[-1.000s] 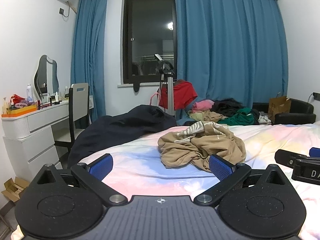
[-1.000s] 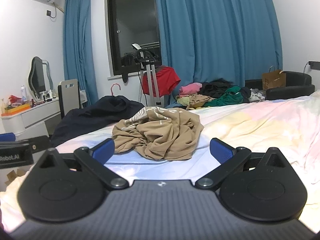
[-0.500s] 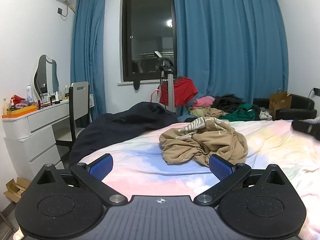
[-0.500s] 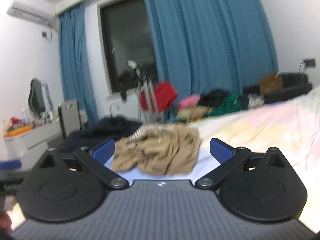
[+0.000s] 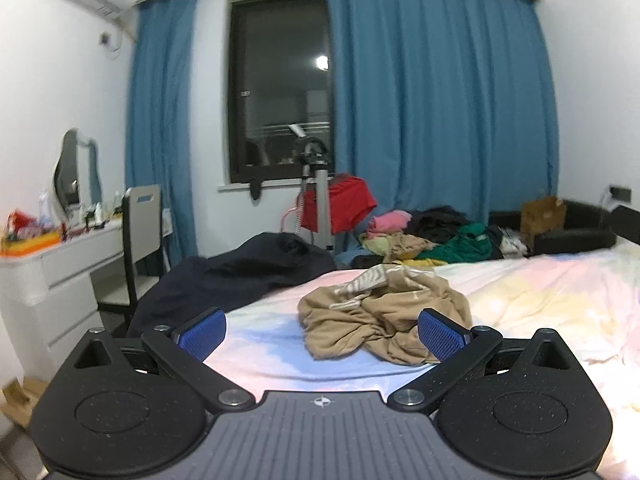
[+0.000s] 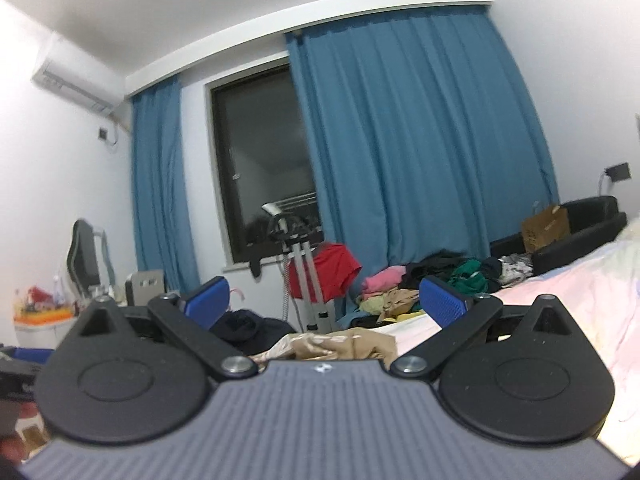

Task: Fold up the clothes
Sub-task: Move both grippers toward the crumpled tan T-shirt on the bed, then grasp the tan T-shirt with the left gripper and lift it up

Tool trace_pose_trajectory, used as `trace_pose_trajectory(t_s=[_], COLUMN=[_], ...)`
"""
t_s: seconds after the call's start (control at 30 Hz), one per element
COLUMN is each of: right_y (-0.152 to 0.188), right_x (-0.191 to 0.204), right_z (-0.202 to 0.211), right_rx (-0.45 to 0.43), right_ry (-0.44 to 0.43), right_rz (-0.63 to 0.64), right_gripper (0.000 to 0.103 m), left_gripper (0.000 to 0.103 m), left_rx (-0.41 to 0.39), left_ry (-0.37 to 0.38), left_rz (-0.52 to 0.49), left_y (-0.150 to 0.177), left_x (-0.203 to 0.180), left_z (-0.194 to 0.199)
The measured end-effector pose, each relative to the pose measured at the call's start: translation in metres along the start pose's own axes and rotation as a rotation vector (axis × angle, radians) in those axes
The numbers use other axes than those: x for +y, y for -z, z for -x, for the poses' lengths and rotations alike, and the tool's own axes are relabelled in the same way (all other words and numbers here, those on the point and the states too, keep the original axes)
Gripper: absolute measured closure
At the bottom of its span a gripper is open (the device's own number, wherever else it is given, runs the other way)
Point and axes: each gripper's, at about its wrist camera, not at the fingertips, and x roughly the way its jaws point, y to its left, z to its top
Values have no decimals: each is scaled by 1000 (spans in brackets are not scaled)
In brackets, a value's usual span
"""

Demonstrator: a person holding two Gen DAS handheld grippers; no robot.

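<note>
A crumpled tan garment [image 5: 380, 316] with a striped patch lies in a heap on the pastel bedsheet [image 5: 540, 300]. My left gripper [image 5: 322, 334] is open and empty, held just short of the heap, its right pad over the heap's near right edge. My right gripper [image 6: 324, 306] is open and empty, tilted upward toward the curtains. In the right wrist view only the top of the tan garment [image 6: 344, 346] shows above the gripper body.
A dark garment [image 5: 240, 276] drapes over the bed's far left edge. A pile of coloured clothes [image 5: 432, 236] and a stand with a red garment [image 5: 336, 204] are by the blue curtains. A white dresser [image 5: 52, 276] and chair [image 5: 140, 240] stand left.
My right gripper has risen and tilted upward, so the tan garment dropped low in its view. My left gripper has moved slightly closer to the heap. The right gripper left the left view.
</note>
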Motion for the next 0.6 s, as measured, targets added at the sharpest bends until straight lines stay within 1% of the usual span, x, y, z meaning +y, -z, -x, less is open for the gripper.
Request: trace_pose_trajectory(t_s=[0.07, 0.1, 0.17, 0.23, 0.3, 0.47, 0.5, 0.57, 0.6], right_y=[-1, -2, 0, 3, 7, 28, 34, 45, 51], right_x=[-9, -14, -21, -27, -29, -31, -30, -28, -28], right_z=[3, 1, -2, -6, -16, -43, -49, -60, -66], right_rx=[26, 55, 84, 107, 127, 186, 208, 242, 259], right_ry=[1, -3, -13, -15, -7, 13, 21, 33, 39], right_rz=[-17, -27, -68, -112, -148, -227, -227, -212, -201], right_gripper=[0, 0, 0, 0, 0, 0, 0, 0, 0], left_gripper=[0, 0, 0, 0, 0, 5, 6, 13, 14], left_rx=[19, 33, 59, 87, 125, 213, 234, 281, 308], left_ry=[-9, -6, 7, 18, 33, 57, 64, 90, 107], left_rz=[-52, -74, -114, -160, -214, -365, -381, -395, -404], left_y=[-18, -26, -40, -47, -46, -4, 6, 30, 41], left_x=[-10, -14, -22, -29, -36, -46, -47, -48, -50], left_z=[-9, -16, -32, -57, -89, -184, -203, -241, -259])
